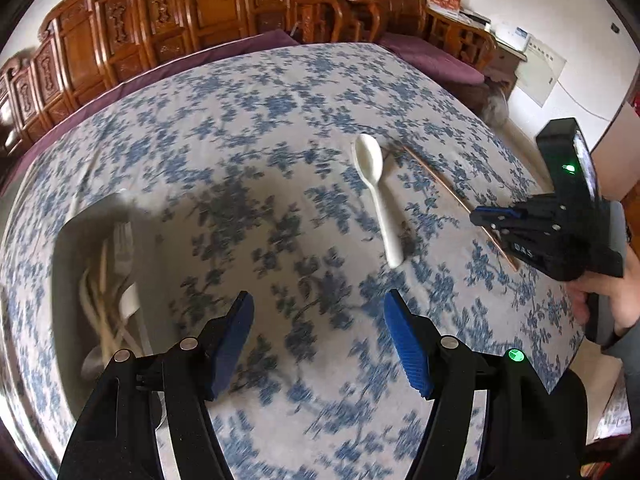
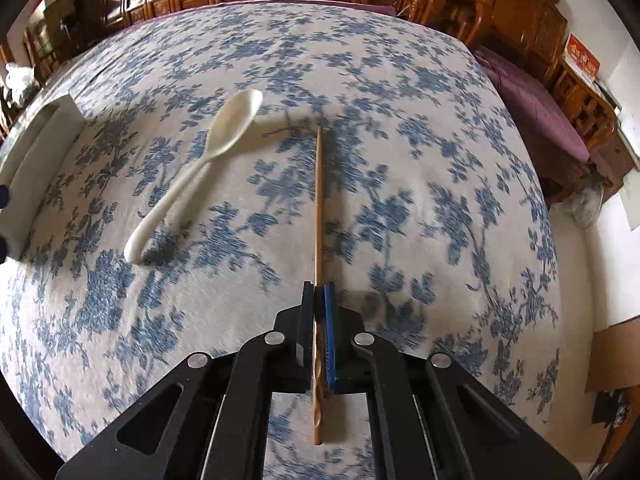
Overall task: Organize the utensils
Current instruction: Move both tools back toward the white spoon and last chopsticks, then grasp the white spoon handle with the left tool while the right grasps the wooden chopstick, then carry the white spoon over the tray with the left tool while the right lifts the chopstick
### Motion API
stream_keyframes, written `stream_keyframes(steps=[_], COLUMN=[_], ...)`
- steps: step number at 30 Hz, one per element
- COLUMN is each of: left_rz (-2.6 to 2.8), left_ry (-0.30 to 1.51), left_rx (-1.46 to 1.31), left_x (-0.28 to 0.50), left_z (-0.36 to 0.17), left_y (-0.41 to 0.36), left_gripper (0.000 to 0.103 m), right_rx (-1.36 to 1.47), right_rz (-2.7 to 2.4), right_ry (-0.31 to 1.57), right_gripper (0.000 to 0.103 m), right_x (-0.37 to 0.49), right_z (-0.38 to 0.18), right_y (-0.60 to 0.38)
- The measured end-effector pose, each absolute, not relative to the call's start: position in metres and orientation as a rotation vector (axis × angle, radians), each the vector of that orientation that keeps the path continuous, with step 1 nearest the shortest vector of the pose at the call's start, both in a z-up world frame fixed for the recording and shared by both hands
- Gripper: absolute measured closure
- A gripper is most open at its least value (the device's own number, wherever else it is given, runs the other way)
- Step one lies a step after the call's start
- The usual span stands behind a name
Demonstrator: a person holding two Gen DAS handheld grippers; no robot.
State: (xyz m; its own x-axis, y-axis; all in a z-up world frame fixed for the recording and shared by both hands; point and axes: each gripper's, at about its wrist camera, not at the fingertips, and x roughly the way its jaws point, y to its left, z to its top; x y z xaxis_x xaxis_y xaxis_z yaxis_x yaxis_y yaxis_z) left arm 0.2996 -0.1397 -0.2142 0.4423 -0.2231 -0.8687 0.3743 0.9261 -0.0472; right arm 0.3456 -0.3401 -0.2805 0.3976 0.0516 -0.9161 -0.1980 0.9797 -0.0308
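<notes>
A brown wooden chopstick (image 2: 319, 208) lies along the floral tablecloth; my right gripper (image 2: 319, 292) is shut on its near part, and it shows in the left wrist view (image 1: 436, 178) running under that gripper (image 1: 480, 216). A white ceramic spoon (image 2: 200, 168) lies left of the chopstick, also in the left wrist view (image 1: 376, 196). My left gripper (image 1: 318, 308) is open and empty above the cloth, near a white utensil tray (image 1: 76, 236) holding a fork (image 1: 122, 248), chopsticks and other utensils.
The table wears a blue-flowered cloth (image 1: 240, 140) over a purple one. The tray's end wall (image 2: 36, 152) shows at the far left of the right wrist view. Carved wooden cabinets (image 1: 160, 12) and chairs stand behind the table.
</notes>
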Motion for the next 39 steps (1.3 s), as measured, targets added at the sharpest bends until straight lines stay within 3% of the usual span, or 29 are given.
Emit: stream_keyframes(steps=[7, 15, 17, 33, 36, 38, 39], left_rz=[-0.413, -0.406, -0.403, -0.338, -0.334, -0.338, -0.339], left_ry=[1.079, 1.136, 1.158, 1.181, 1.178, 1.177, 1.177], left_rx=[0.192, 0.200, 0.196, 0.223, 0.223, 0.220, 0.222], left_x=[0.329, 0.371, 0.379, 0.394, 0.393, 0.393, 0.392], left_z=[-0.233, -0.257, -0.263, -0.278, -0.277, -0.277, -0.277], left_y=[-0.181, -0.219, -0.226, -0.237, -0.235, -0.232, -0.232], left_gripper=[0.039, 0.050, 0.058, 0.071, 0.082, 0.095, 0.095], right_rx=[-0.118, -0.125, -0.120, -0.106, -0.107, -0.106, -0.106], right_rz=[0.193, 0.199, 0.198, 0.189, 0.188, 0.188, 0.187], right_ry=[1.123, 1.085, 1.082, 1.079, 1.079, 1.079, 1.079], right_gripper=[0.097, 0.097, 0.097, 0.097, 0.097, 0.097, 0.097], right_x=[0.340, 0.336, 0.335, 0.335, 0.336, 0.335, 0.336], right_z=[-0.282, -0.283, -0.283, -0.284, -0.284, -0.284, -0.284], right_y=[-0.349, -0.349, -0.350, -0.350, -0.350, -0.350, -0.350])
